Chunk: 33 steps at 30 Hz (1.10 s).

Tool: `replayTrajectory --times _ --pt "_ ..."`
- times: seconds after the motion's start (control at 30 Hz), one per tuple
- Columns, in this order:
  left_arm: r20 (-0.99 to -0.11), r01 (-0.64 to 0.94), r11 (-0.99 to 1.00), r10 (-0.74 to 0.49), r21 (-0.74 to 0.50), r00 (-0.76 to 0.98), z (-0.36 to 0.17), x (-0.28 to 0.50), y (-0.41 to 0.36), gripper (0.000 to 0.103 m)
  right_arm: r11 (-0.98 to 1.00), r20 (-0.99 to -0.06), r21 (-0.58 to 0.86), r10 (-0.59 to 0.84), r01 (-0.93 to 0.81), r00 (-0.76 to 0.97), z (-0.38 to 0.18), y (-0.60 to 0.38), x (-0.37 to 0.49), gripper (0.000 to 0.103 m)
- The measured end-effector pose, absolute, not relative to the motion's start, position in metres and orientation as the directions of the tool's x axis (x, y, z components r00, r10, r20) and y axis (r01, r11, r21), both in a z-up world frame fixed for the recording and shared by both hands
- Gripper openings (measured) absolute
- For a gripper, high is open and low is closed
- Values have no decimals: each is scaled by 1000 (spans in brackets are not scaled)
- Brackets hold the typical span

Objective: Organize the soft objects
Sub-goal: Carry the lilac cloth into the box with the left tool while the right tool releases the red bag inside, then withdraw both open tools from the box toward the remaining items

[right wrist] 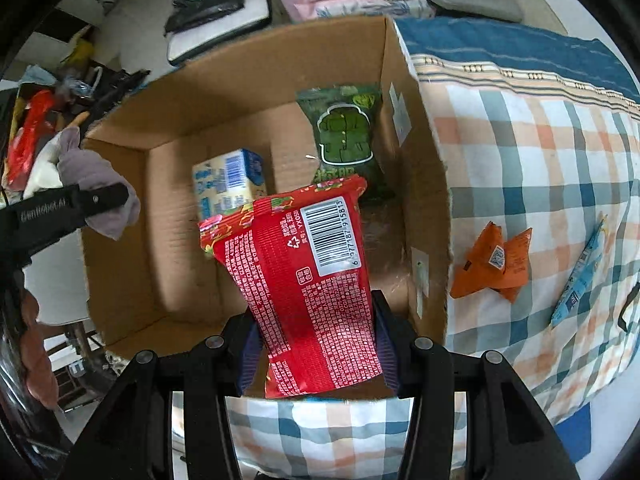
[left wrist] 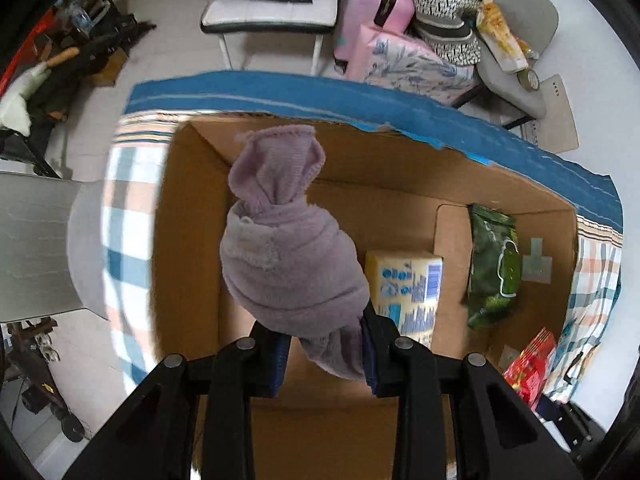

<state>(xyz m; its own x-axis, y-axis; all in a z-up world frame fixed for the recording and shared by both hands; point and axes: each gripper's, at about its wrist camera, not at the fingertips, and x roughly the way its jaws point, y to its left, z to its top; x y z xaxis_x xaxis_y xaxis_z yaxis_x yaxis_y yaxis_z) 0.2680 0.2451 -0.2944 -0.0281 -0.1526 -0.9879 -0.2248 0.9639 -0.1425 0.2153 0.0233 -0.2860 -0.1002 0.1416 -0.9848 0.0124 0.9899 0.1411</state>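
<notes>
My left gripper [left wrist: 326,354] is shut on a rolled mauve sock bundle [left wrist: 286,240] and holds it above the open cardboard box [left wrist: 192,208]. My right gripper [right wrist: 318,348] is shut on a red snack packet [right wrist: 308,280] over the box's near edge. In the box [right wrist: 120,248] lie a yellow-blue tissue pack [left wrist: 406,288] and a green packet [left wrist: 494,268]; both show in the right wrist view too, the tissue pack [right wrist: 228,184] and the green packet [right wrist: 344,136]. The left gripper with the sock [right wrist: 96,200] shows at the box's left wall.
The box stands on a checked cloth [right wrist: 540,200] with a blue border. An orange packet [right wrist: 494,264] and a light blue sachet [right wrist: 580,276] lie on the cloth right of the box. Behind stand a bench [left wrist: 272,16], a pink suitcase [left wrist: 372,12] and a chair [left wrist: 516,40].
</notes>
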Motion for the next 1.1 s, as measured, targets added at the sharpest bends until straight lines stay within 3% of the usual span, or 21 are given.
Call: replayTrajectory --times 0.2,0.37,0.5,0.63,0.7,0.8,0.87,1.1 --pt "-985 -208 968 -157 -139 -73 -318 290 242 28 995 -985 99 102 28 -137 -307 25 223 52" --pt "-985 -182 980 -108 -83 -131 -331 302 239 36 996 -978 78 83 35 -189 -322 27 225 53" --pt "-987 -171 983 -89 -65 -136 -331 302 238 38 997 -981 69 74 34 -181 -320 27 227 66" --pt "-986 -182 980 -109 -85 -124 -324 296 242 40 997 -982 72 76 30 -175 -318 30 228 67" --pt "-987 -184 979 -112 -89 -119 -321 293 244 43 998 -984 64 67 19 -166 -317 30 228 73" --pt "-988 -192 976 -120 -99 -98 -313 292 249 59 997 -986 71 72 10 -149 -311 31 226 83" --pt "-989 -201 973 -127 -110 -73 -306 290 253 74 997 -988 76 76 3 -137 -305 34 224 90" --pt "-991 -200 970 -135 -135 13 -272 270 262 92 997 -995 62 58 -43 -76 -279 50 217 103"
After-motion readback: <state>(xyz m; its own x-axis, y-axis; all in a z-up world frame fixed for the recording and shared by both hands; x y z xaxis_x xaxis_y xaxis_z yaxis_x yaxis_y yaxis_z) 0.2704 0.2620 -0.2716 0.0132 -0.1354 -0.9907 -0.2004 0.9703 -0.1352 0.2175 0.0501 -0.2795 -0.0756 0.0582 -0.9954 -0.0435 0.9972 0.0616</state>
